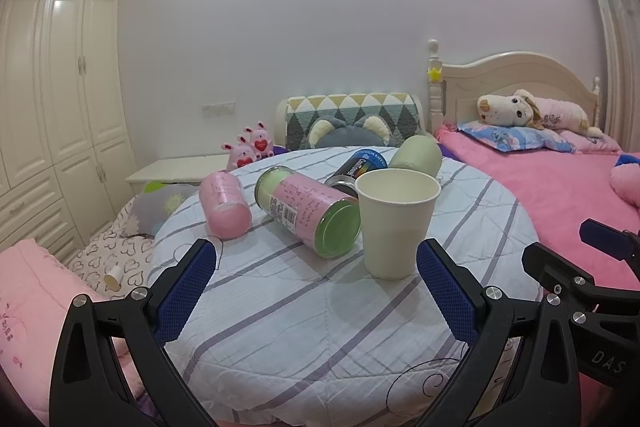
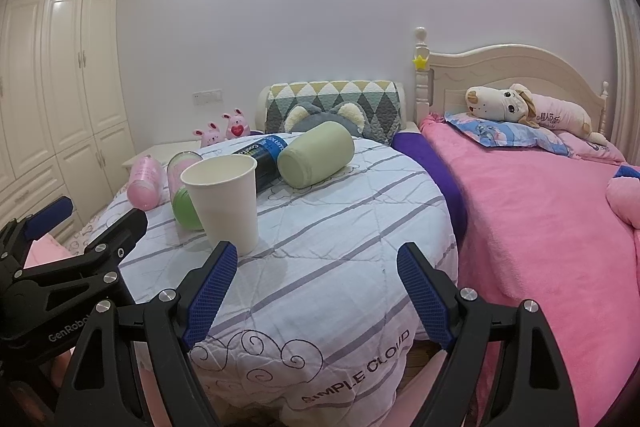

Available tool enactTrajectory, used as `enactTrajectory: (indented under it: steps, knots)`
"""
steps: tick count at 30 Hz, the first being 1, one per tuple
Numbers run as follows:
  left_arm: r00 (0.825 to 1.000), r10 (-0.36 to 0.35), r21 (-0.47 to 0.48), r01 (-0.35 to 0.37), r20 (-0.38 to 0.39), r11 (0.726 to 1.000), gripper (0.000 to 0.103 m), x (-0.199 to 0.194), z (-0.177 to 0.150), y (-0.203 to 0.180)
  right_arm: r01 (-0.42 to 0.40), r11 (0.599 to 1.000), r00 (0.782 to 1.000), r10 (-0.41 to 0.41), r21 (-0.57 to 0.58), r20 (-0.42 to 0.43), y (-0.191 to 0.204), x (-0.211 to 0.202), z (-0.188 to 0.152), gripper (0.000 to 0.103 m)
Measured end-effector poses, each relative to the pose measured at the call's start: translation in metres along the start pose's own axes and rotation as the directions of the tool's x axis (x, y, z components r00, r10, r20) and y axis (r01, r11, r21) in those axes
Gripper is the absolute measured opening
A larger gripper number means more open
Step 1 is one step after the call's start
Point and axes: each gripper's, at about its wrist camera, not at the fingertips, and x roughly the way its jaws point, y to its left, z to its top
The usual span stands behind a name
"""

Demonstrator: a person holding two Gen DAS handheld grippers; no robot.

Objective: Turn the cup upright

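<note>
You are working in a bedroom with a plain white wall [image 1: 280, 27] ahead and a tall cream wardrobe [image 1: 60, 87] filling the left side. To your right runs a bed under a pink blanket [image 2: 540, 219], its cream headboard [image 2: 508, 71] against the wall and a long plush dog [image 2: 520, 107] lying across the pillow. In front of you is a round table covered by a white quilt with grey-lilac stripes [image 1: 312, 315], its front hem printed "SIMPLE CLOUD". Behind the table stands a chair back draped in a diamond-patterned cover [image 1: 352, 115], with two small pink bunny toys [image 1: 252, 145] to its left.

The paper cup [image 1: 394, 223] stands upright on the quilt, mouth open to the ceiling, off-white and plain, widening toward the rim. It sits just beside a pink-labelled bottle with a green base [image 1: 308, 211] lying on its side. A pink bottle [image 1: 224, 205], a dark can [image 1: 356, 167] and a pale green jar [image 2: 316, 153] also lie toppled, behind and around the cup.

Your left gripper [image 1: 316, 267] is spread wide with nothing between its blue pads, the cup just ahead of its right finger. Your right gripper [image 2: 316, 267] is likewise wide and empty, the cup just beyond its left finger.
</note>
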Motion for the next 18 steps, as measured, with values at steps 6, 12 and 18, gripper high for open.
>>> enactTrajectory:
  steps: [6, 12, 18]
  knots:
    - [1.000, -0.002, 0.011, 0.002, 0.007, 1.000, 0.102, -0.0016, 0.0001, -0.0009, 0.002, 1.000, 1.000, -0.002, -0.002, 0.000, 0.0001, -0.0008, 0.0007, 0.084]
    - [1.000, -0.003, 0.019, 0.003, 0.014, 1.000, 0.102, -0.0024, 0.0005, -0.0021, 0.002, 1.000, 1.000, -0.002, -0.005, -0.001, -0.0004, -0.0016, 0.0010, 0.084]
    - [1.000, -0.003, 0.019, 0.002, 0.015, 1.000, 0.102, -0.0039, 0.0005, -0.0028, 0.005, 1.000, 1.000, -0.005, -0.004, -0.001, -0.0015, -0.0030, 0.0019, 0.084]
